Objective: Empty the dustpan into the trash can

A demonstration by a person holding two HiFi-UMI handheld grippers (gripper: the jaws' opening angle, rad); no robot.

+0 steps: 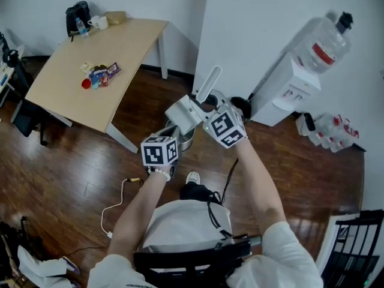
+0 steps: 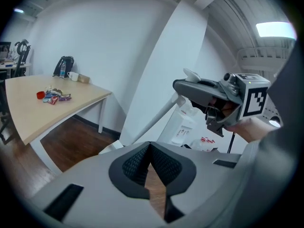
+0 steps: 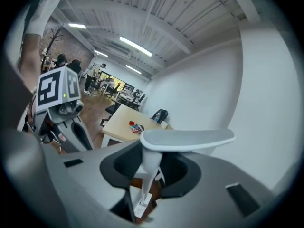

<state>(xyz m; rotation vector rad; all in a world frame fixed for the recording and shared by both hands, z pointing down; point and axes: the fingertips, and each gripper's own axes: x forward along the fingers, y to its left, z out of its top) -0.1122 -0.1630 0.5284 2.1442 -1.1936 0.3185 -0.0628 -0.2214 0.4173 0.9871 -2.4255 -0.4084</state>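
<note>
My right gripper (image 1: pixel 204 105) is shut on the handle of a white and grey dustpan (image 1: pixel 183 114), whose handle (image 1: pixel 209 83) sticks up and away from me. In the right gripper view the white stem (image 3: pixel 147 171) sits clamped between the dark pads, under the broad grip end (image 3: pixel 188 139). The pan hangs over a small metal trash can (image 1: pixel 188 141) on the floor, which is mostly hidden beneath it. My left gripper (image 1: pixel 170 134) is beside the can on the near left. Its jaws (image 2: pixel 149 148) are shut with nothing between them.
A wooden table (image 1: pixel 72 95) with snack packets stands at the left. A white water dispenser (image 1: pixel 287 90) with a bottle on top stands at the right against the wall, with packed bottles (image 1: pixel 331 131) beside it. A white cable (image 1: pixel 117 205) lies on the floor near my feet.
</note>
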